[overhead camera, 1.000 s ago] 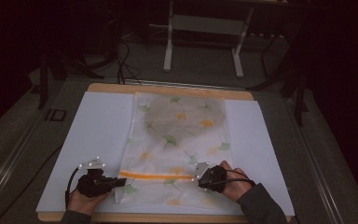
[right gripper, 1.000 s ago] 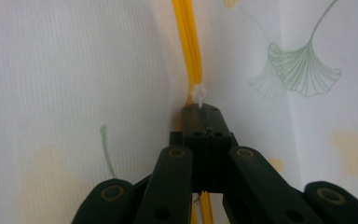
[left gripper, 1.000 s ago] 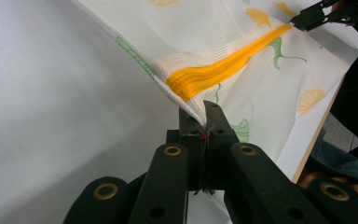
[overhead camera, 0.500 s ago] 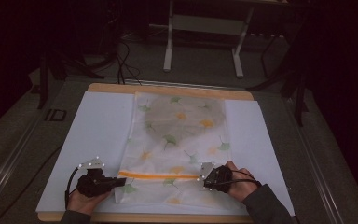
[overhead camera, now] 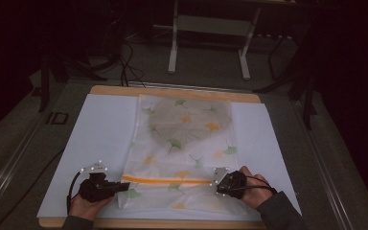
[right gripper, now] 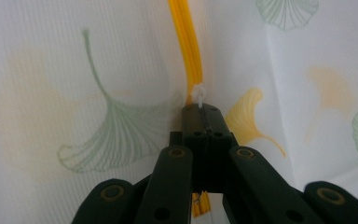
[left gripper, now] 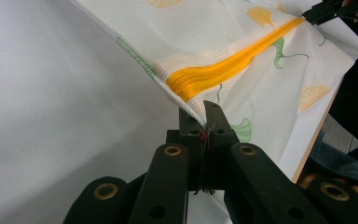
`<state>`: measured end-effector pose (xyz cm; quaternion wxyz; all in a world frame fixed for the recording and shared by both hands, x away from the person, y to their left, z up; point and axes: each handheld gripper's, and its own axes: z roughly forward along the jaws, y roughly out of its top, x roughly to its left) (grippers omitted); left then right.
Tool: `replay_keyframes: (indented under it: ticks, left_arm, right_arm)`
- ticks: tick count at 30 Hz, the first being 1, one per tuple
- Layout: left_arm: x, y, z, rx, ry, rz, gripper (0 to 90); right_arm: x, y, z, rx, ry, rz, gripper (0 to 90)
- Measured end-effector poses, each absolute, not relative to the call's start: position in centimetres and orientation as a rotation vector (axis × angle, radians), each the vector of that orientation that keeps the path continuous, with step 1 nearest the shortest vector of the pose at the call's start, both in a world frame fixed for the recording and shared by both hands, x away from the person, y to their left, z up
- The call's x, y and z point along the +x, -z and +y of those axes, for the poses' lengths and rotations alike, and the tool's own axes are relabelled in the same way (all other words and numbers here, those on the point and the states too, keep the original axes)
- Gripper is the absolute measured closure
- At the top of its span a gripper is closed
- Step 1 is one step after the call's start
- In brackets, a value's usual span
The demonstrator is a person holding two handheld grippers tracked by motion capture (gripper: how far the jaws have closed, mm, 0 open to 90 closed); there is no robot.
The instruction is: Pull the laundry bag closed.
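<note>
A white mesh bag (overhead camera: 187, 139) printed with green and yellow ginkgo leaves lies flat on a white sheet (overhead camera: 100, 129). An orange zipper (overhead camera: 167, 180) runs across its near end. My left gripper (overhead camera: 124, 187) is shut on the bag's left edge, just below the zipper's end (left gripper: 186, 84); the fabric is pinched between the jaw tips (left gripper: 204, 116). My right gripper (overhead camera: 214, 182) is shut at the zipper's right end. In the right gripper view its tips (right gripper: 200, 112) clamp the small white zipper pull (right gripper: 199, 93) with the orange zipper (right gripper: 186, 46) running straight ahead.
The sheet covers a wooden table whose near edge (overhead camera: 172, 224) lies just in front of the hands. Behind the table stand a white metal frame (overhead camera: 211, 48) and dark cables (overhead camera: 129, 62) on the floor. A small black square object (overhead camera: 57, 118) lies left of the table.
My right gripper has shifted slightly to the right along the zipper line. The left gripper has stayed put on the bag's edge.
</note>
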<state>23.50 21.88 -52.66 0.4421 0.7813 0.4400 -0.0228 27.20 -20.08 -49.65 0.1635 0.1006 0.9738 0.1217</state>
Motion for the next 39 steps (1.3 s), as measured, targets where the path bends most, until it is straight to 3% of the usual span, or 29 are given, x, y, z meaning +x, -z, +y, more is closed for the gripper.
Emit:
replay_keyframes:
  ticks: [17,29,39]
  left_arm:
    - [23.6,52.9,21.7,1.95,0.085,1.081,88.7]
    - [23.6,52.8,22.1,1.929,0.086,1.096,88.7]
    - [23.5,53.1,21.4,1.963,0.114,1.081,88.6]
  right_arm:
    - [27.1,49.6,-24.2,0.395,-0.311,2.771,90.0]
    - [27.3,49.1,-25.0,0.391,-0.183,2.712,90.0]
    - [26.8,49.1,-26.9,0.453,-0.3,2.744,90.0]
